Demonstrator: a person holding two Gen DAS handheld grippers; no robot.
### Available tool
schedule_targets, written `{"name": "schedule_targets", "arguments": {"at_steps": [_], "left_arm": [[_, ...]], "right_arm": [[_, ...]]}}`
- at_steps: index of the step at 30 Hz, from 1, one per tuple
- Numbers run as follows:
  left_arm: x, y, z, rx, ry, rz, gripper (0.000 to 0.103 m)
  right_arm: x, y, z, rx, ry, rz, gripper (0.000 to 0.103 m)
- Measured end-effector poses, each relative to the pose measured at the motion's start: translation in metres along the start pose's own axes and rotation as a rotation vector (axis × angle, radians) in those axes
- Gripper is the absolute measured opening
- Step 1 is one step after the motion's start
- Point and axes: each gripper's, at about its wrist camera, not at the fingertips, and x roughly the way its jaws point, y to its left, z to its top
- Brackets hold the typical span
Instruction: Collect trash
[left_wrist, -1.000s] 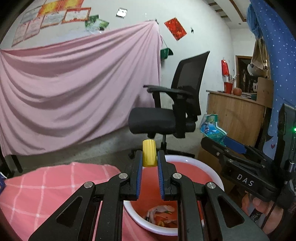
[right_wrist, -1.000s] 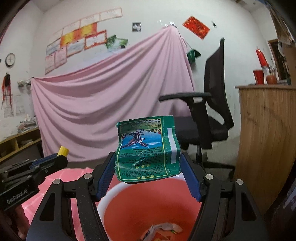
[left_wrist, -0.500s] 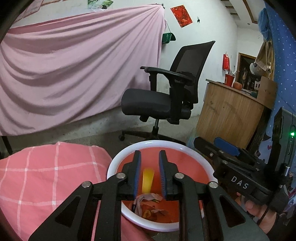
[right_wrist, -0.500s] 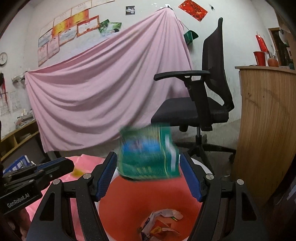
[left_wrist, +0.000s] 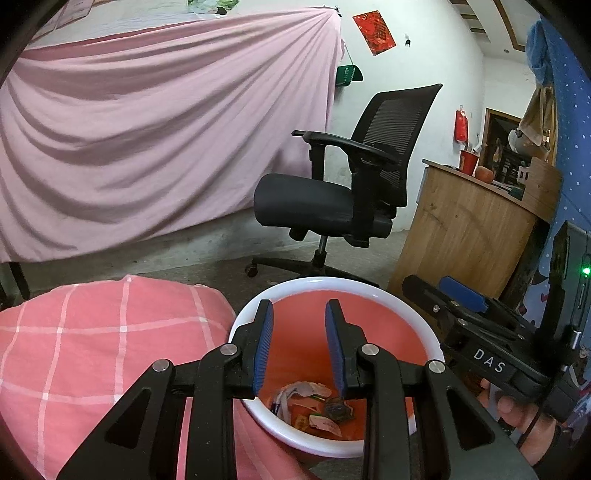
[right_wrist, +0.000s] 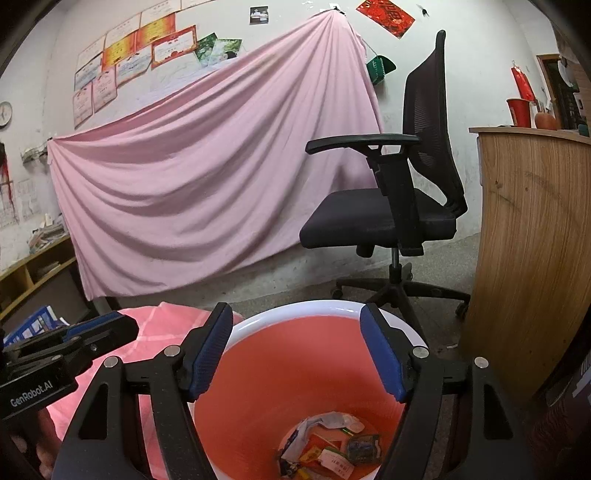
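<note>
Pink cloth drapes the wall behind the red bin (right_wrist: 291, 373), where the trash (right_wrist: 328, 448) lies heaped at the bottom. We hold our left gripper (left_wrist: 298, 345) over it, its jaws just opening and empty, and our right gripper (right_wrist: 295, 350) wide apart, gripping nothing, beside the checked pink cloth (left_wrist: 92, 339) and the black office chair (right_wrist: 399, 206).

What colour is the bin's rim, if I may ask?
White rim around an orange-red inside; right wrist view.
</note>
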Motion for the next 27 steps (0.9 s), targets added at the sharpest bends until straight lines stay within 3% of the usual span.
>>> {"name": "schedule_targets", "arguments": {"at_steps": [3, 8, 14, 17, 19, 21, 27], "left_arm": [[-0.004, 0.002, -0.001, -0.003, -0.003, 0.010, 0.034], [-0.010, 0.009, 0.000, -0.015, -0.010, 0.042, 0.036], [-0.020, 0.023, -0.001, -0.043, -0.014, 0.080, 0.051], [-0.024, 0.030, -0.001, -0.058, -0.009, 0.109, 0.065], [-0.028, 0.037, -0.001, -0.076, -0.011, 0.124, 0.086], [-0.034, 0.042, -0.002, -0.091, -0.022, 0.143, 0.094], [-0.050, 0.056, -0.005, -0.096, -0.032, 0.185, 0.095]], "right_arm": [[0.000, 0.001, 0.001, -0.005, 0.000, 0.001, 0.072], [-0.002, 0.005, 0.002, -0.009, -0.010, -0.003, 0.078], [0.000, 0.008, 0.001, -0.012, -0.007, -0.010, 0.085], [0.000, 0.009, 0.001, -0.013, -0.008, -0.014, 0.090], [0.000, 0.010, 0.001, -0.013, -0.007, -0.017, 0.097], [-0.001, 0.011, 0.001, -0.008, -0.012, -0.023, 0.102], [-0.001, 0.019, 0.000, -0.004, -0.010, -0.042, 0.103]]}}
